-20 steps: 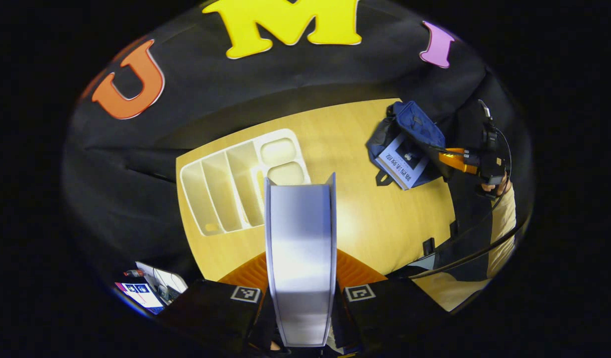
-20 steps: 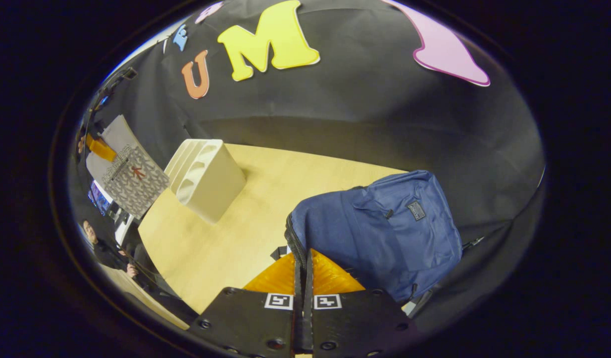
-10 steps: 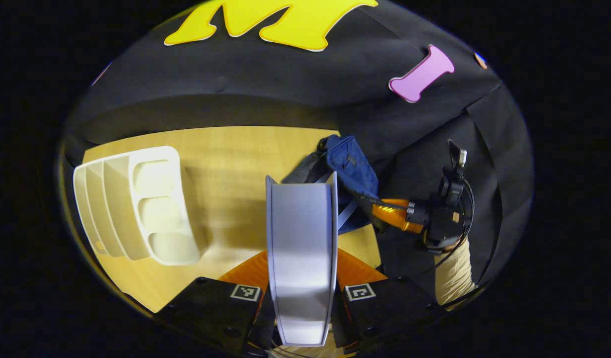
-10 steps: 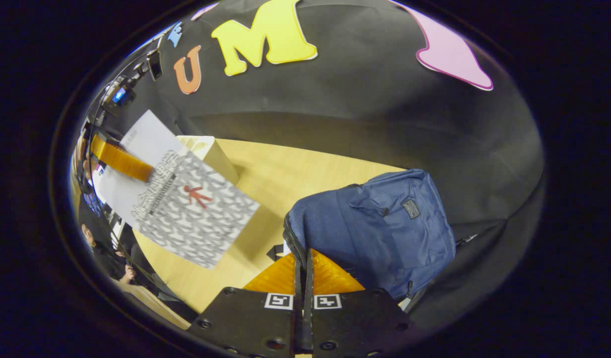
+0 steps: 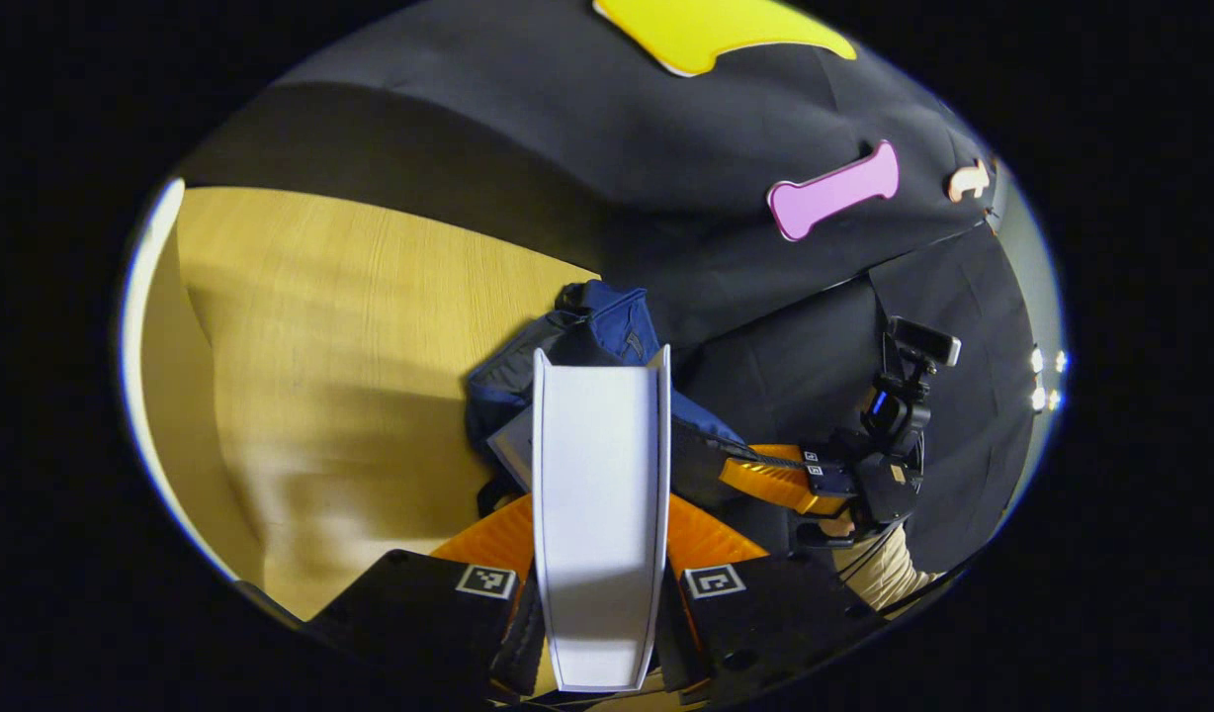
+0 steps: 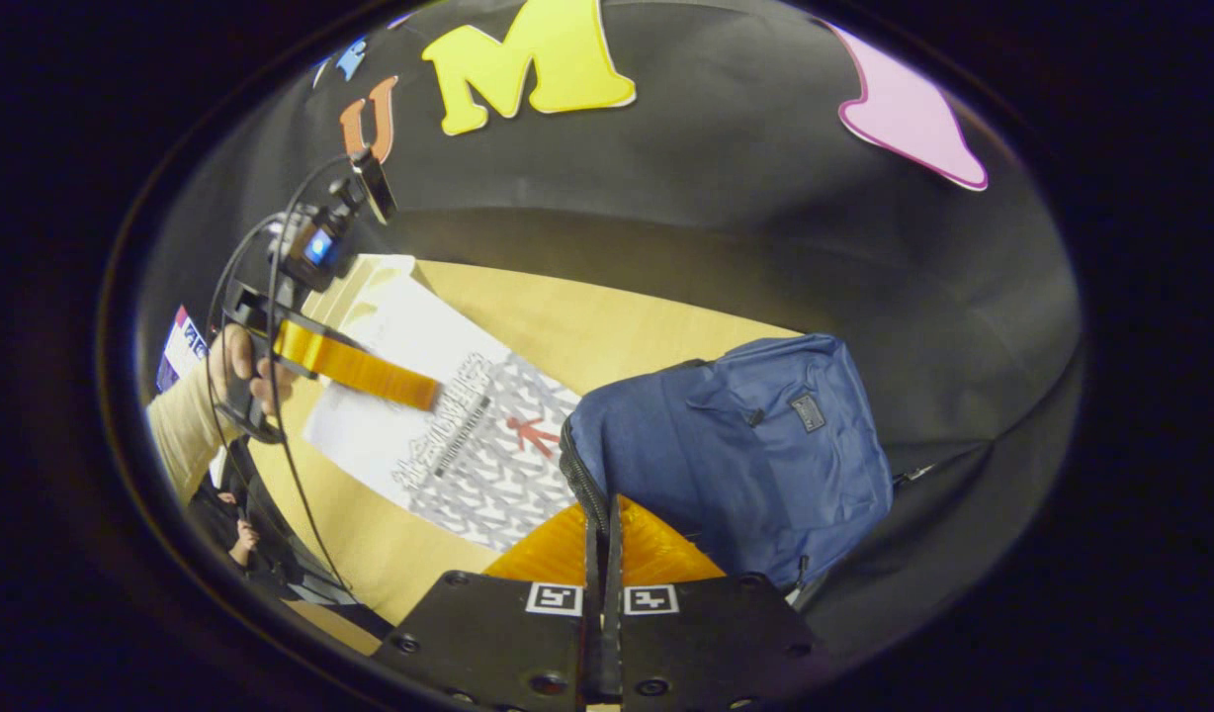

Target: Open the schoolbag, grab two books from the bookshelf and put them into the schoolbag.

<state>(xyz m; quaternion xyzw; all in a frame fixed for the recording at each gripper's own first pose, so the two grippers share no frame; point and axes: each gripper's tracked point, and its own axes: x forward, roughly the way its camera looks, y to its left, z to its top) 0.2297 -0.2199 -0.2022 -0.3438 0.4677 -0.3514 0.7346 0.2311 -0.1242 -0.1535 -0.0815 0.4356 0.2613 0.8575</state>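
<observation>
**A:** Start with the big things. The table [image 5: 301,326] runs out to your left. The schoolbag [image 6: 755,445] sits at its far right corner against the booth wall, and your right gripper [image 6: 601,514] is clamped narrow on the zipper edge [image 6: 579,475] of its mouth, lifting that lip.

**B:** And the book?

**A:** The book [image 5: 599,514] is pinched between the fingers of your left gripper [image 5: 599,554], spine end toward the camera and long axis running straight forward along the fingers. In the left gripper view its far end sits directly in front of the bag's opening [image 5: 567,341], with the bag dead ahead and a little below. So the left hand is the one that makes the move, and I'd judge it a plain push forward and down along the book's own length.

**B:** Anything already in there?

**A:** A pale corner shows just left of your book, at the bag's mouth. It looks like another book [image 5: 513,445], but I cannot tell how deep it sits. In the right gripper view your book's patterned cover [image 6: 478,435] lies just beside the zipper edge, close to flat.

**B:** What's in the way?

**A:** Mostly the held lip itself and that pale corner. The bookshelf [image 6: 365,287] is well behind the book and out of the path.
</observation>
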